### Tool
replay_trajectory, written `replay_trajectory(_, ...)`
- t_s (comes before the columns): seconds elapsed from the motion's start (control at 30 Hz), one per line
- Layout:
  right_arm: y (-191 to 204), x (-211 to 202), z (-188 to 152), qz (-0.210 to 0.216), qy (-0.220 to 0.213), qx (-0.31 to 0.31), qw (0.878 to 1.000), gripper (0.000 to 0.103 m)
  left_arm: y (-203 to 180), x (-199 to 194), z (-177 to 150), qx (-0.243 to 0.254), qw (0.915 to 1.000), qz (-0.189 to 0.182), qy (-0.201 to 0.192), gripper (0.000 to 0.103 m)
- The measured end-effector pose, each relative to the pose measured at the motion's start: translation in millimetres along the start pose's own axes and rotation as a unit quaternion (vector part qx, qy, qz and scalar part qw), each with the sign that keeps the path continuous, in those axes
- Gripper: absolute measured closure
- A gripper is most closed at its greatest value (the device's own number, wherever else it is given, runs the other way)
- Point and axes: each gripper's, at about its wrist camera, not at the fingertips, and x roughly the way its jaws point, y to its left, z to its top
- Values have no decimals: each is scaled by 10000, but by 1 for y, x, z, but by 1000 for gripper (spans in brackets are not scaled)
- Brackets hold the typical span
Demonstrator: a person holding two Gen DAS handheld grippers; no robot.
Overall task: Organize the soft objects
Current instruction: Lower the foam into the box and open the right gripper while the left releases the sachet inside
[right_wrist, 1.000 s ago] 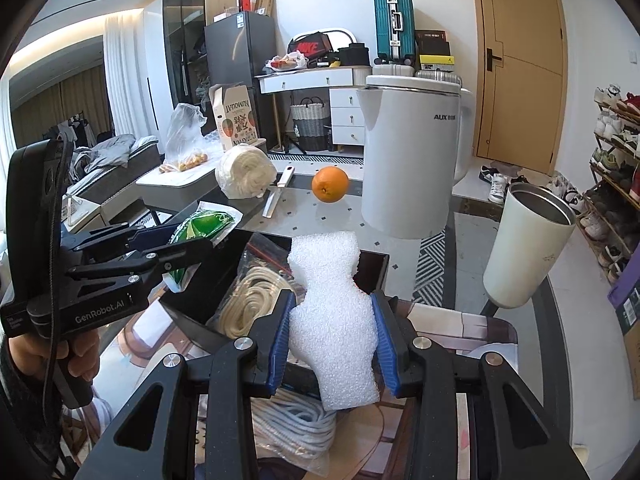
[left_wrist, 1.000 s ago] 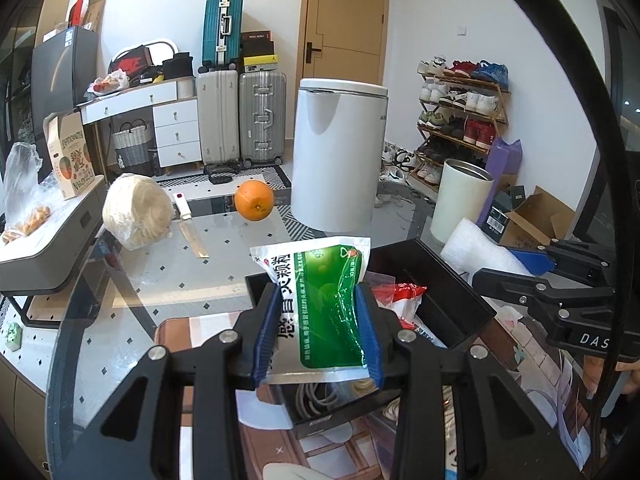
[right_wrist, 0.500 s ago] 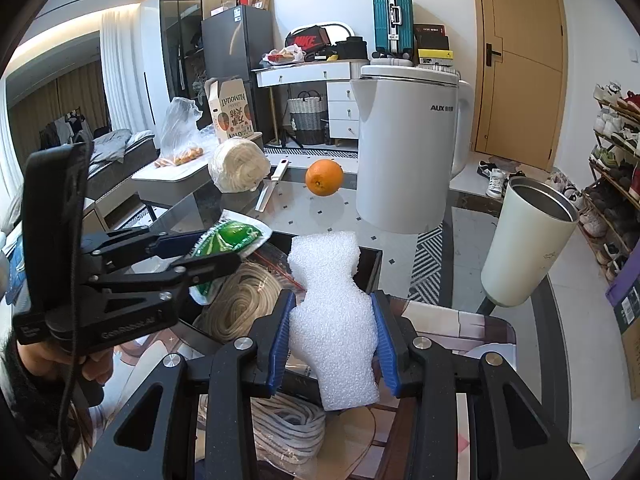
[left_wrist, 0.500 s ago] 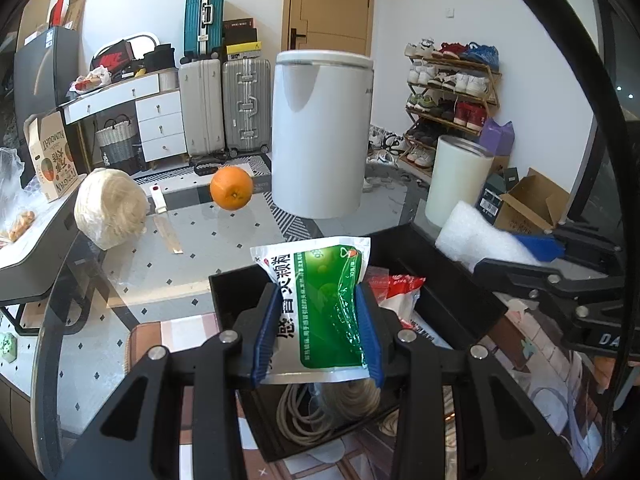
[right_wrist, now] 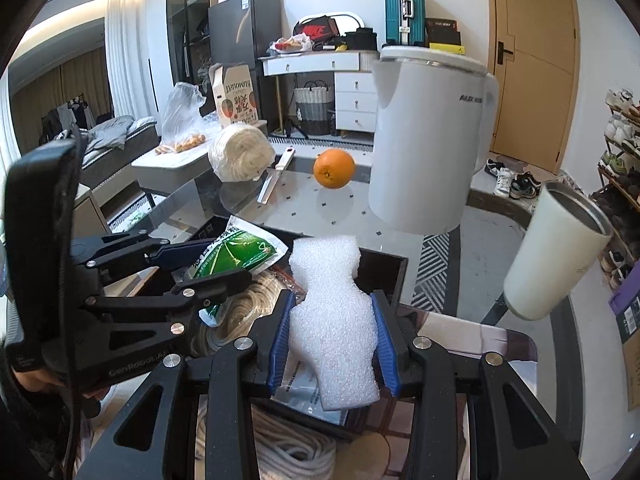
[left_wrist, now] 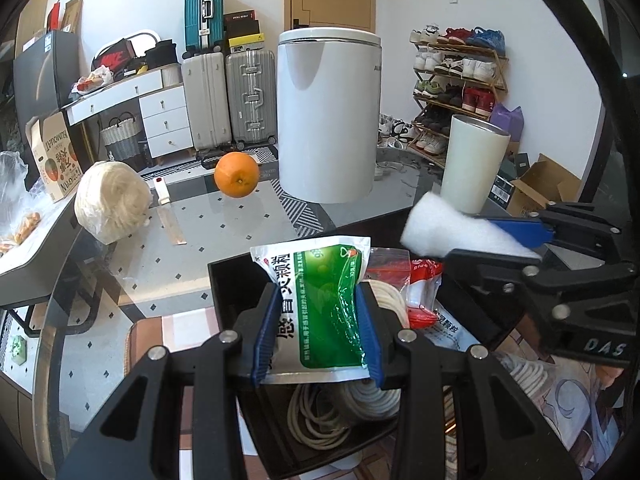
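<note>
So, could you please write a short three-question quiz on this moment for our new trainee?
1. True or false: the left gripper is shut on the green sachet.
2. What does the right gripper hold? A) the orange B) the white foam piece C) the cream tumbler
3. Fill in: coiled white rope lies inside the black ____.

Key: 1 true. 2 B; the orange and the tumbler stand on the glass table, apart from both grippers. 3 box.
</note>
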Motion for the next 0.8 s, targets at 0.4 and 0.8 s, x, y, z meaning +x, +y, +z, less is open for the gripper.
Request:
replay_trajectory(0.4, 2, 25, 2, -54, 117, -87, 9999, 65, -3, 0, -1, 69, 10000, -6, 6, 65)
replay_trajectory(0.8, 7, 34, 4, 0, 198, -202, 9996, 63, -5, -1, -2, 205, 9998, -17, 11, 62)
